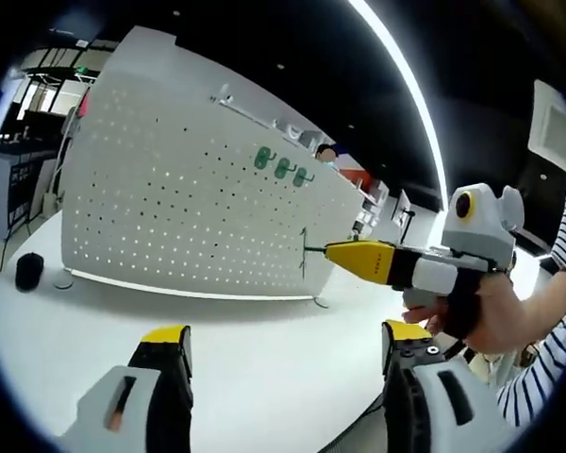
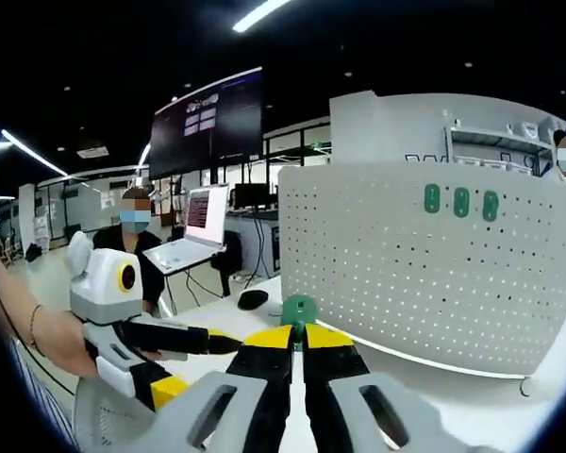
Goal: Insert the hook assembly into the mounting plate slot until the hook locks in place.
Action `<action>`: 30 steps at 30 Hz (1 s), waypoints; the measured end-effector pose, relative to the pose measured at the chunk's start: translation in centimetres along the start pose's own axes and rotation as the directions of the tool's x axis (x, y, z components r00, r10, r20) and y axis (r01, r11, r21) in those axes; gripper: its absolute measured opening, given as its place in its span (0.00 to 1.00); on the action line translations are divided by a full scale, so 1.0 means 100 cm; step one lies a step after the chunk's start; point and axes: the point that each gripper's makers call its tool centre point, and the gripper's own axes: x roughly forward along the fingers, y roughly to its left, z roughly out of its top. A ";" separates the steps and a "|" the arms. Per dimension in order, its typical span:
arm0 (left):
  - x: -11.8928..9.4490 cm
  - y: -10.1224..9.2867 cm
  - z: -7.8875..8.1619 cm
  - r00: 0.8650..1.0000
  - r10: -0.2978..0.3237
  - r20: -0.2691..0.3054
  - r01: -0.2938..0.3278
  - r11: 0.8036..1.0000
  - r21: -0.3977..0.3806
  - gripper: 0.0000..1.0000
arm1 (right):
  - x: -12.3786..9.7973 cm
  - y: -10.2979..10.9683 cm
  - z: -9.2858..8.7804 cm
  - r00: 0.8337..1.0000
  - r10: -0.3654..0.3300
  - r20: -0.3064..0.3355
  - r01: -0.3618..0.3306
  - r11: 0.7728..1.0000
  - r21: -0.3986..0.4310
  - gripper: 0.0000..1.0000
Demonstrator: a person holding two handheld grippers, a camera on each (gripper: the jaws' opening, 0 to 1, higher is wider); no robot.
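Green hook [image 2: 298, 309] pinched in closed fingers of right gripper [image 2: 297, 332], held near the edge of the white pegboard [image 1: 189, 189] standing on the table [image 1: 264, 359]; left gripper [image 1: 283, 342] fingers open, empty.

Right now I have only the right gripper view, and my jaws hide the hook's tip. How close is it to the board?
Observer: Seen side-on in the left gripper view, the right gripper has the hook right up at the board, low down, toward the edge on the gripper's side. I can't confirm contact.
Operator: Is it level with the three mounted ones?
Observer: No. The mounted hooks sit well above it, near the board's top.
Operator: Is the left gripper free?
Observer: Yes. The left gripper is open and empty, above the table.
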 end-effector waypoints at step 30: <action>-0.004 0.002 -0.022 0.999 0.012 -0.039 -0.011 1.000 0.023 1.00 | 0.008 -0.067 0.036 0.969 -0.214 0.126 0.223 0.973 -0.060 0.00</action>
